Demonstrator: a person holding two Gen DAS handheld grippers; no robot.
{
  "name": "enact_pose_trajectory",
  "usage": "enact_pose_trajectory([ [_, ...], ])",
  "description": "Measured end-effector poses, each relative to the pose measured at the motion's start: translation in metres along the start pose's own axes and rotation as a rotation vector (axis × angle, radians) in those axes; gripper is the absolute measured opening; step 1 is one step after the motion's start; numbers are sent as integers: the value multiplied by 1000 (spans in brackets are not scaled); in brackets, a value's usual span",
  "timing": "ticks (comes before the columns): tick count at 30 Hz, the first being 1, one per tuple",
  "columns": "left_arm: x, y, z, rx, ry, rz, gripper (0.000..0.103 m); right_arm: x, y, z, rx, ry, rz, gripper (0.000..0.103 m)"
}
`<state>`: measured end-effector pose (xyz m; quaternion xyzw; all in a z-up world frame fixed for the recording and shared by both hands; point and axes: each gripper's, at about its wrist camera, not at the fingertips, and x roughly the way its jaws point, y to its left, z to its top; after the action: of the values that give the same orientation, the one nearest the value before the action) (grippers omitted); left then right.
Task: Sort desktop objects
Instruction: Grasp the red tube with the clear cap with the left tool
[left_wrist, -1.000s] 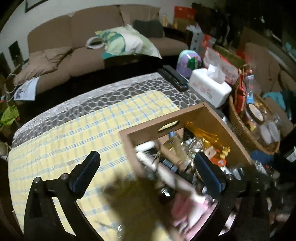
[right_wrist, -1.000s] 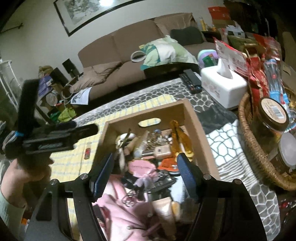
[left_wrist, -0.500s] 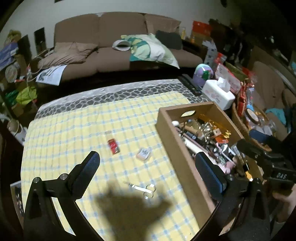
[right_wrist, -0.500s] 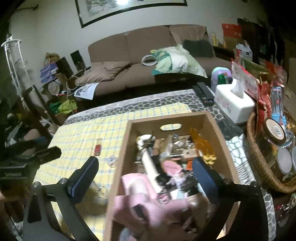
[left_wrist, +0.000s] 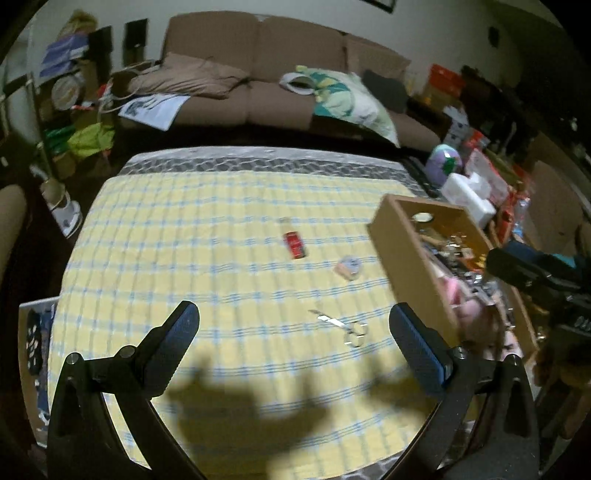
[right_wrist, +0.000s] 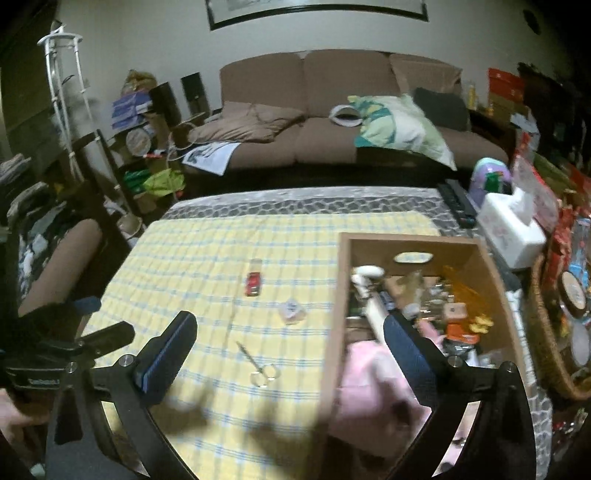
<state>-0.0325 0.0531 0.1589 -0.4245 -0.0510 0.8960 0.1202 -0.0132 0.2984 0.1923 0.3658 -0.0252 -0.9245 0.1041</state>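
Observation:
A wooden box full of small clutter stands on the right of the yellow checked tablecloth; it also shows in the left wrist view. On the cloth lie a small red item, a small pale packet and small scissors. My left gripper is open and empty above the cloth's near part. My right gripper is open and empty, above the scissors and the box's left wall.
A white tissue box, a black remote and a wicker basket with jars crowd the right side. A brown sofa stands behind the table. Shelves and clutter stand at the left.
Both grippers have pulled back and up from the box, so more of the cloth shows. The right gripper's jaws have opened wider since a second ago.

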Motion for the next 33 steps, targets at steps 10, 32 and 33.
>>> enact_pose_trajectory([
  [10, 53, 48, -21, -49, 74, 43, 103, 42, 28, 4, 43, 48, 102, 103],
  [32, 262, -36, 57, 118, 166, 97, 62, 47, -20, 19, 162, -3, 103, 103],
  [33, 262, -37, 55, 130, 162, 102, 62, 47, -21, 18, 160, -2, 102, 102],
])
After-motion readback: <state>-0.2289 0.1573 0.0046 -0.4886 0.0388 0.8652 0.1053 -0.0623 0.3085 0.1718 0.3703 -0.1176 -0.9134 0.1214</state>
